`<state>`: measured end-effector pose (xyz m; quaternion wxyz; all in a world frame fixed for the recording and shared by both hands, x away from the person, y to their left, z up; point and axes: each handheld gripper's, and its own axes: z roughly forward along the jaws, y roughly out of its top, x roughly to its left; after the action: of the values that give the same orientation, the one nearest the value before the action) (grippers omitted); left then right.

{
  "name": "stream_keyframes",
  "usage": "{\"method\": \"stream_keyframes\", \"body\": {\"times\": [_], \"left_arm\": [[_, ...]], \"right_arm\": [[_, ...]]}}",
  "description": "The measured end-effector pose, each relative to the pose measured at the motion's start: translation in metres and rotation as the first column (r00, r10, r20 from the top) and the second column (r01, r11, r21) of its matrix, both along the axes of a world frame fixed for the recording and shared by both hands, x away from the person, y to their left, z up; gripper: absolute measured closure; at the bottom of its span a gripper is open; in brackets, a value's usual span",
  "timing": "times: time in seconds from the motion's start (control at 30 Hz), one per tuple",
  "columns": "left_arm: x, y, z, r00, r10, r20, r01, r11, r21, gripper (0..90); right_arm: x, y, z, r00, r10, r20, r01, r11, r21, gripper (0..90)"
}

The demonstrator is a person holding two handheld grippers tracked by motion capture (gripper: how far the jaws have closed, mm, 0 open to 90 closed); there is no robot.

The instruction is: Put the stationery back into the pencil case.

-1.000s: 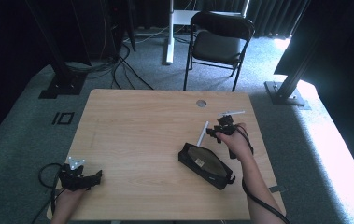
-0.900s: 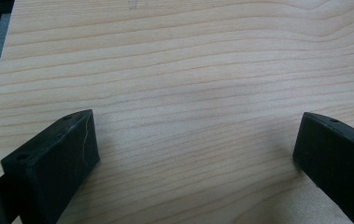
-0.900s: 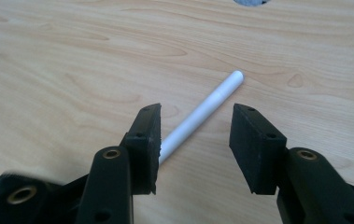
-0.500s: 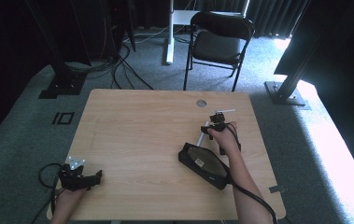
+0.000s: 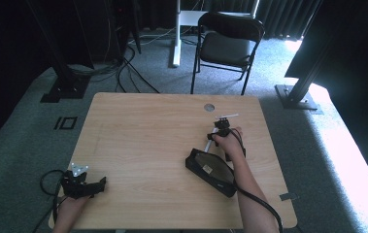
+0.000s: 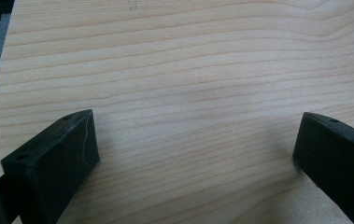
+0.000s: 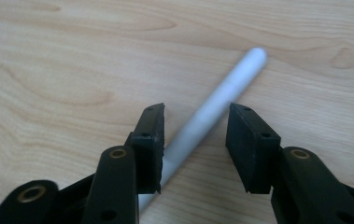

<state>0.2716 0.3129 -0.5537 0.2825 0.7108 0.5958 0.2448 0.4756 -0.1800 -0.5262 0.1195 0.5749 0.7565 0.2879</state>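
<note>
A slim white pen (image 7: 221, 98) lies on the wooden table (image 5: 147, 126), just beyond the open end of a black pouch (image 5: 210, 170). My right gripper (image 7: 194, 112) is low over the pen (image 5: 211, 140) and straddles its middle. Its jaws have just been closing around the pen; one pad is almost on it and a gap shows at the other. In the high view the right gripper (image 5: 219, 132) sits at the table's right half. My left gripper (image 5: 103, 184) rests near the front left corner, and its jaws (image 6: 198, 135) stand wide open over bare wood.
A round cable hole (image 5: 209, 107) sits near the table's far edge. Behind the table stands a black folding chair (image 5: 227, 43). Cables and stand bases lie on the grey carpet at the left. The table's left edge shows close to my left gripper.
My right hand has come down and toward the pouch, lowering its gripper over the pen. The left hand has stayed where it was.
</note>
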Motion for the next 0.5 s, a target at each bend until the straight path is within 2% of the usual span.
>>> {"method": "stream_keyframes", "body": {"times": [0.13,0.23,0.5], "left_arm": [[0.0,0.0,0.0,1.0,0.0,0.0,0.0,1.0,0.0,0.4],[0.0,0.0,0.0,1.0,0.0,0.0,0.0,1.0,0.0,0.4],[0.0,0.0,0.0,1.0,0.0,0.0,0.0,1.0,0.0,0.4]], "right_arm": [[-0.0005,0.0015,-0.0027,1.0,0.005,-0.002,-0.005,1.0,-0.01,58.6],[-0.0013,0.0004,-0.0024,0.9999,0.014,0.003,-0.013,0.999,-0.033,64.5],[-0.0036,-0.0052,-0.0027,0.9987,0.049,0.017,-0.048,0.996,-0.075,72.3]]}}
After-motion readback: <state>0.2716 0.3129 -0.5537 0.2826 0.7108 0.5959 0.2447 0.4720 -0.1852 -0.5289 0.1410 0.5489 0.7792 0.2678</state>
